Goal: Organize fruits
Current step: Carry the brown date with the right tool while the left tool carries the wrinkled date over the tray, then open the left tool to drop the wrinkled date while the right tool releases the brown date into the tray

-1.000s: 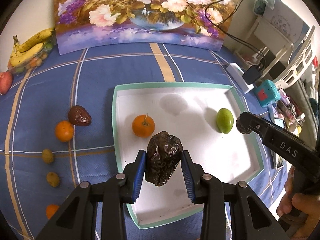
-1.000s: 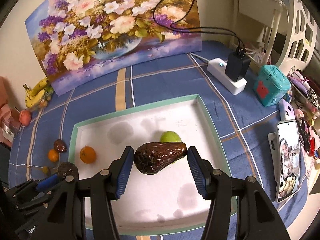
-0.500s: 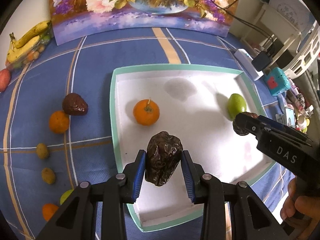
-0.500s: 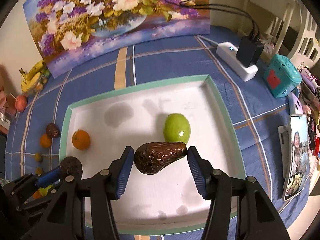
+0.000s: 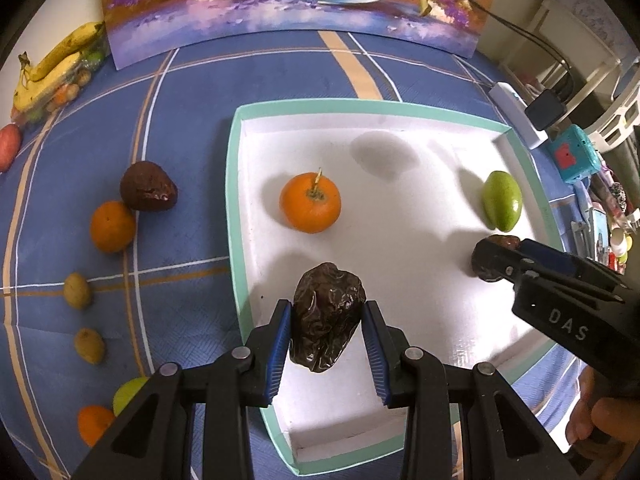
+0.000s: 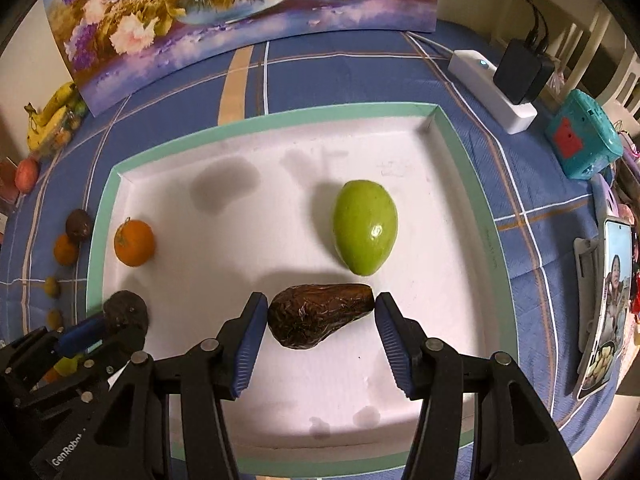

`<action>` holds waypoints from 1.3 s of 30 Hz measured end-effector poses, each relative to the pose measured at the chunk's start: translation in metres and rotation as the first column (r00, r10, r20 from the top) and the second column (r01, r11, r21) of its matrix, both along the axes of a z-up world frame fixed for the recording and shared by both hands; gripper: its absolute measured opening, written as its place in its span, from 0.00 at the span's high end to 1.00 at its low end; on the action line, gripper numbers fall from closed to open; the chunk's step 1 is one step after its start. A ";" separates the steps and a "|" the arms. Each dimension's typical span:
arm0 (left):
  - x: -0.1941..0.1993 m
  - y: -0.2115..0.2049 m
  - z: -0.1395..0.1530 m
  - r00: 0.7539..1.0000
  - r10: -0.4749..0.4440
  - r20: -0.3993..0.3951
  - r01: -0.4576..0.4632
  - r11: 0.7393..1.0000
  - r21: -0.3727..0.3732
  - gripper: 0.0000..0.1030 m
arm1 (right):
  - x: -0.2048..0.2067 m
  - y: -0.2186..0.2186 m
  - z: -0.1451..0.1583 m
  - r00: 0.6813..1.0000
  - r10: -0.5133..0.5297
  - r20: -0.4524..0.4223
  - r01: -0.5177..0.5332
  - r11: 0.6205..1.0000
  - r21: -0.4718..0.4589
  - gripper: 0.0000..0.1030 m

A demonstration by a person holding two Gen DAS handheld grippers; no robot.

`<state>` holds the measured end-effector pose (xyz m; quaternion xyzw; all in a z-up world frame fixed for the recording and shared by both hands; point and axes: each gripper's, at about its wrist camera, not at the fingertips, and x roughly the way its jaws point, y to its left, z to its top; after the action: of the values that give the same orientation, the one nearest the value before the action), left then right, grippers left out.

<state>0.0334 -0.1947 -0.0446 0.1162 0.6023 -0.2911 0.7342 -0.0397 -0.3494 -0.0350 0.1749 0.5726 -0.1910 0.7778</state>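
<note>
i've got my left claw (image 5: 325, 330) pinching a wrinkled dark brown avocado (image 5: 326, 316) upright between its blue pads, hanging over the near left part of the shallow white tray with the mint-green rim (image 5: 236, 184). my right claw (image 6: 319, 322) is clamped on a second dark shrivelled avocado (image 6: 318, 314), this one lying sideways, its ends against the pads, over the tray's near middle. inside the tray sit a round orange tangerine with a stem (image 5: 310, 208) toward the left and a smooth green mango-shaped fruit (image 6: 365, 238) toward the right, well apart. the tray rests on a surface covered in a blue checked cloth (image 5: 180, 120). left of the tray, on the cloth, i see another dark avocado (image 5: 147, 192) touching an orange (image 5: 112, 226), then two small yellowish fruits (image 5: 77, 290) nearer me.
</note>
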 end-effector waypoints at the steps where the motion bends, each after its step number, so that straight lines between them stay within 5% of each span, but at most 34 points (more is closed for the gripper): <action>1: 0.000 0.000 0.000 1.000 0.001 -0.001 -0.001 1.000 -0.002 0.63 | -0.001 0.000 0.000 1.000 0.000 0.000 0.000 1.000 0.000 0.44; 29: -0.001 0.000 0.012 1.000 -0.011 0.001 0.011 1.000 -0.008 0.62 | 0.001 0.004 0.000 1.000 0.021 -0.015 -0.021 1.000 -0.012 0.44; 39: 0.005 0.016 0.040 0.999 0.011 0.033 -0.008 0.997 -0.073 0.62 | -0.004 0.003 0.033 0.996 0.013 0.083 -0.009 0.999 -0.049 0.44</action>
<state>0.0388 -0.1783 -0.0045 0.0913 0.5795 -0.3075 0.7492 -0.0442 -0.3462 -0.0025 0.1605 0.5358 -0.1931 0.8061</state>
